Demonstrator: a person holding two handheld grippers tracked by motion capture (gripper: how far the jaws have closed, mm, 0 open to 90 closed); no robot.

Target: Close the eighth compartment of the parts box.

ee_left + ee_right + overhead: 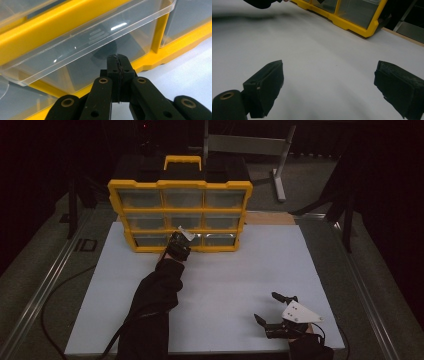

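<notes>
Clear plastic drawer [82,47], centre frame: likely light, stiff, slippery; best gripped at front lip. Left gripper [118,60] clenched, empty; right gripper [329,85] released.

White board [220,285] across a grey table [360,285], wooden edge peeking out at the far side. Standing on the board's far end, a yellow drawer cabinet [180,184] with clear drawers. Black cable [55,300] trailing over the table's left.
</notes>
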